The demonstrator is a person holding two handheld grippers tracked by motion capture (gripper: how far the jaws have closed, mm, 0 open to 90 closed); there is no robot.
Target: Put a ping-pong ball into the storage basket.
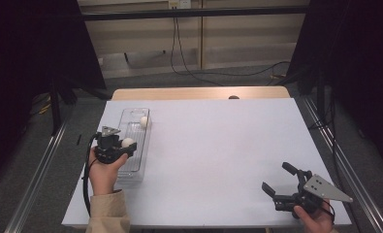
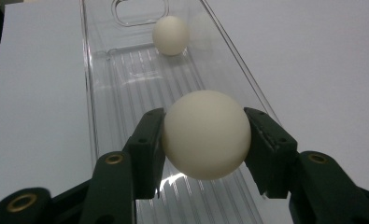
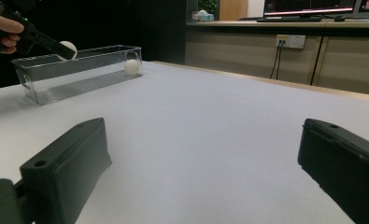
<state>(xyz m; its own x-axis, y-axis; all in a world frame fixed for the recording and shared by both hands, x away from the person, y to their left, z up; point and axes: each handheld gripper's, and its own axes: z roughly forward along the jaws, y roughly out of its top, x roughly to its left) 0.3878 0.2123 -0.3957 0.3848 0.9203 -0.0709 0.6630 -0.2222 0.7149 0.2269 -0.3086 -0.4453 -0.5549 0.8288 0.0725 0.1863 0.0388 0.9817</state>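
A clear plastic tray (image 1: 139,121) lies lengthwise at the table's left side. My left gripper (image 1: 126,144) hovers over the tray's near half, shut on a cream-white ball (image 2: 205,135) (image 1: 127,142). A second white ball (image 1: 144,121) (image 2: 171,35) rests on the tray floor at its far end. In the right gripper view the tray (image 3: 93,79) stands at the far left with the held ball (image 3: 68,48) above its rim and the other ball (image 3: 132,66) inside. My right gripper (image 1: 279,180) sits near the table's front right corner, open, jaws wide apart with nothing between them.
The white table top (image 1: 218,145) spreads between the tray and my right gripper. A small dark object (image 1: 233,97) lies on the wooden strip at the far edge. Metal rails (image 1: 43,160) run along both sides of the table, and cables (image 1: 189,68) trail on the floor beyond.
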